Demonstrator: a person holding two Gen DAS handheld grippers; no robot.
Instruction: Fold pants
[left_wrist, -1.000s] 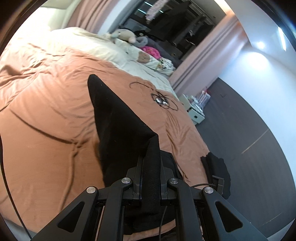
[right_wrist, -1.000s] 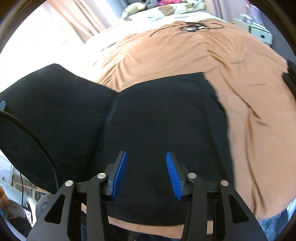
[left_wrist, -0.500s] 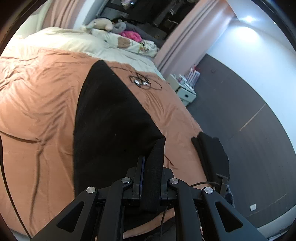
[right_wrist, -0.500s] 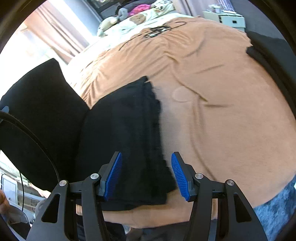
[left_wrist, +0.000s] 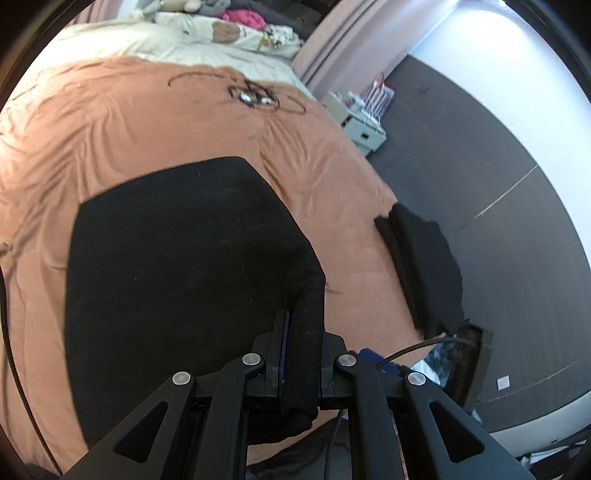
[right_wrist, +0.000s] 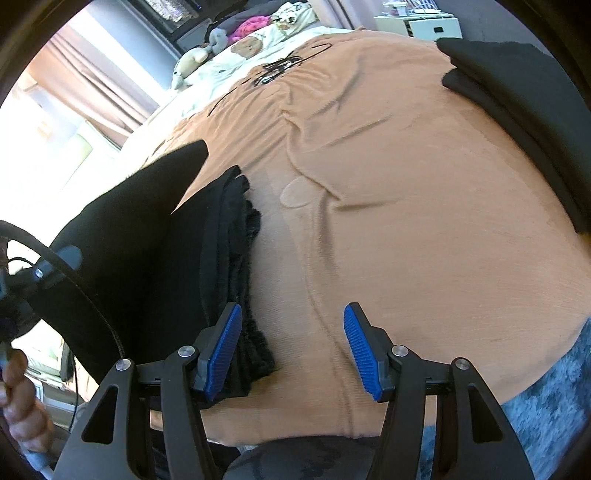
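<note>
The left gripper (left_wrist: 301, 345) stays clamped on a band of the pants (left_wrist: 177, 266); since a second ago their black panel has sunk from a raised peak to a broad spread over the bed (left_wrist: 110, 122), long axis running away from the camera; the right gripper (right_wrist: 293, 347) stands spread wider, empty, pants edge beside its left pad.

The black pants (left_wrist: 177, 266) now lie folded over; the right hand-held gripper (right_wrist: 293, 343) widened.

Left gripper (left_wrist: 301, 354) jaws apparently clamped; right gripper (right_wrist: 291, 347) jaws apart.
</note>
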